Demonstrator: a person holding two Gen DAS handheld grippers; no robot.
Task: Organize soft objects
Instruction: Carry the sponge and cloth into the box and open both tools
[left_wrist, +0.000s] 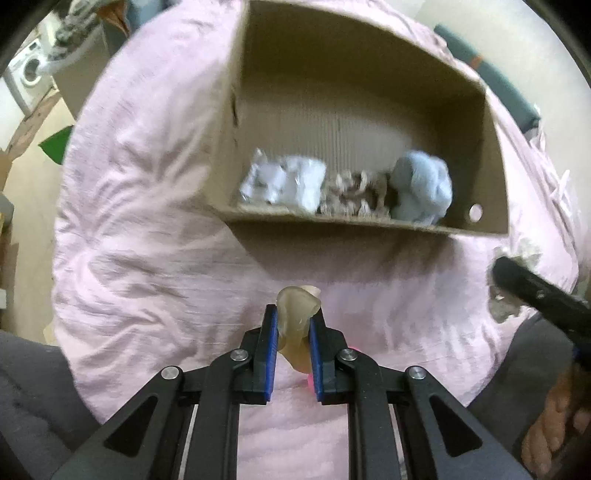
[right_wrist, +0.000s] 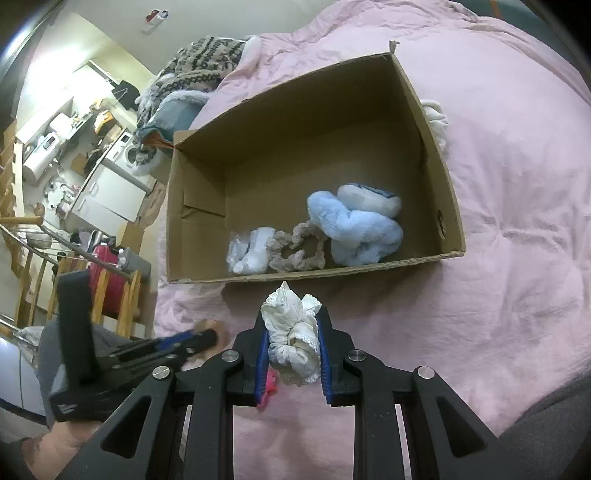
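An open cardboard box (left_wrist: 369, 225) (right_wrist: 439, 155) lies on a pink blanket (left_wrist: 147, 229) (right_wrist: 517, 221). Inside it are a white soft bundle (left_wrist: 280, 181) (right_wrist: 251, 251), a beige scrunchie (left_wrist: 354, 195) (right_wrist: 299, 251) and a light blue plush (left_wrist: 421, 188) (right_wrist: 358, 229). My left gripper (left_wrist: 293, 321) is shut on a beige soft piece (left_wrist: 295, 314), just in front of the box. It also shows in the right wrist view (right_wrist: 207, 338). My right gripper (right_wrist: 291, 332) is shut on a crumpled white cloth (right_wrist: 293, 332), in front of the box's near wall.
A small pink object (right_wrist: 269, 387) (left_wrist: 310, 380) lies on the blanket under the grippers. A white cloth (right_wrist: 436, 118) lies beside the box's right wall. Patterned clothes (right_wrist: 199, 62) pile at the bed's far left. Beyond the bed's left edge are furniture and a washing machine (right_wrist: 129, 151).
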